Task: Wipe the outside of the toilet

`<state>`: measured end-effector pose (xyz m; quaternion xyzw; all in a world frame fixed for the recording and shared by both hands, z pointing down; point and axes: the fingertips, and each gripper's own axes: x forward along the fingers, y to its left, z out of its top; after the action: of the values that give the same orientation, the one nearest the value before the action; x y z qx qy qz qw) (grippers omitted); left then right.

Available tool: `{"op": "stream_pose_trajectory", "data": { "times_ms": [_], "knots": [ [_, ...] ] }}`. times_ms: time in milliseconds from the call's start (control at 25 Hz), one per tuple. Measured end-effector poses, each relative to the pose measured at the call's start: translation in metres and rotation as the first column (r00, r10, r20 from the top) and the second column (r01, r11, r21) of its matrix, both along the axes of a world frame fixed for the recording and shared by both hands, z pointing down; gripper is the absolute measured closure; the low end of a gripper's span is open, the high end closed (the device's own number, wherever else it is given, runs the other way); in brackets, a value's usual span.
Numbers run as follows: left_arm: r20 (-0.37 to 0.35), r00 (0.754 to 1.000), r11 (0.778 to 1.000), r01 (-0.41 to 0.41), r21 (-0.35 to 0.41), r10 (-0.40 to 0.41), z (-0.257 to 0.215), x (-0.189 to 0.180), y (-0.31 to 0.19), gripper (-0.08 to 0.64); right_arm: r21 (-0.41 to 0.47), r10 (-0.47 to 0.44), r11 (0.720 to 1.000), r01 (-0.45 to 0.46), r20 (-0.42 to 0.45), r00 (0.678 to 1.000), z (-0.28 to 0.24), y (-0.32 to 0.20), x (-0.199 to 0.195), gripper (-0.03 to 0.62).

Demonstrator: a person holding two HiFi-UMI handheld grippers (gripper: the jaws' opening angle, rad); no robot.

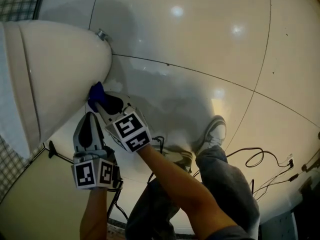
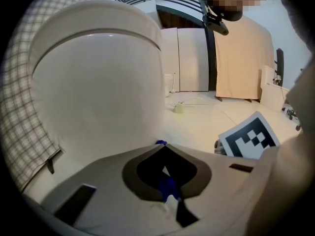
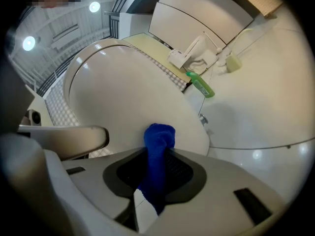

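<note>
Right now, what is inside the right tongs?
A blue cloth is clamped in the right tongs, its bunched end sticking out against the toilet's outer bowl. The spot where cloth meets porcelain is covered by the cloth itself.

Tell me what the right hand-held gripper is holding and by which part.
A blue cloth, clamped lengthwise between the right hand-held gripper's jaws; its bunched end pokes past the tips against the toilet.
</note>
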<state>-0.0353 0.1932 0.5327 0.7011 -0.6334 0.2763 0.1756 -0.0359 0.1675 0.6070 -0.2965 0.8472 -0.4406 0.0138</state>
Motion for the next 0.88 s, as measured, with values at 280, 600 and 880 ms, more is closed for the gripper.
{"op": "stream_pose_trajectory", "data": {
  "times_ms": [280, 600, 880],
  "knots": [
    [-0.041, 0.997, 0.998, -0.070, 0.000, 0.070, 0.002, 0.030, -0.022, 0.548, 0.011, 0.122, 0.993, -0.121, -0.079, 0.989, 0.023, -0.073, 0.075, 0.494],
    [-0.066, 0.988, 0.990, -0.141, -0.023, 0.139, 0.054, 0.040, -0.036, 0.549, 0.072, 0.131, 0.990, -0.123, -0.122, 0.984, 0.090, -0.150, 0.065, 0.494],
    [-0.043, 0.992, 0.992, -0.122, -0.016, 0.121, 0.085, 0.009, -0.016, 0.549, -0.006, 0.062, 0.998, -0.063, -0.120, 0.991, 0.134, -0.090, 0.011, 0.494]
  ]
}}
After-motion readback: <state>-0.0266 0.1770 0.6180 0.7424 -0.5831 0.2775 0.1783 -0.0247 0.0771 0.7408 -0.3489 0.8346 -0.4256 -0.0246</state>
